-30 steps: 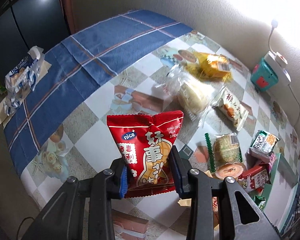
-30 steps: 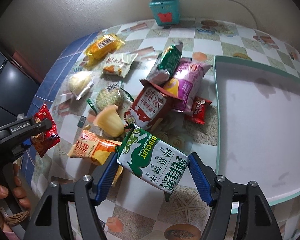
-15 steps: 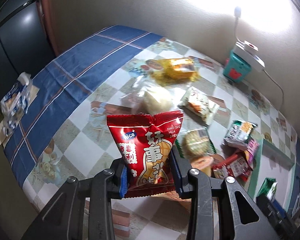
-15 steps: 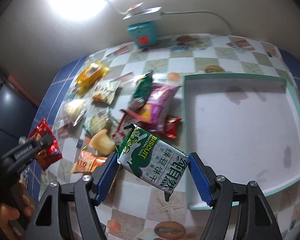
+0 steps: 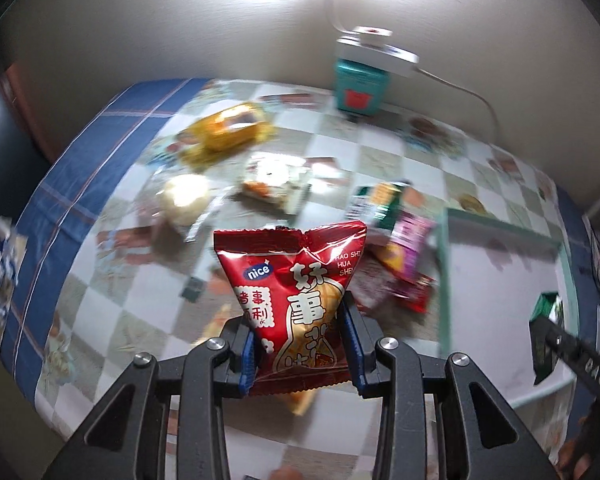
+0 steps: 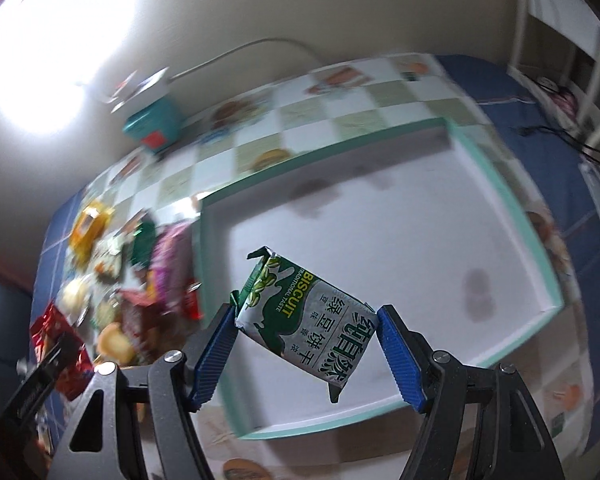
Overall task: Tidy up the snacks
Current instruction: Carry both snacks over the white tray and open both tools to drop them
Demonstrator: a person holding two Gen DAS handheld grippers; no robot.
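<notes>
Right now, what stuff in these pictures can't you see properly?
- Left wrist view: the snack pile on the table is smeared by motion blur, so its labels are unreadable.
- Left wrist view: the bottom of the red snack bag is covered by the left gripper.
- Right wrist view: part of the tray floor sits behind the biscuit pack.
</notes>
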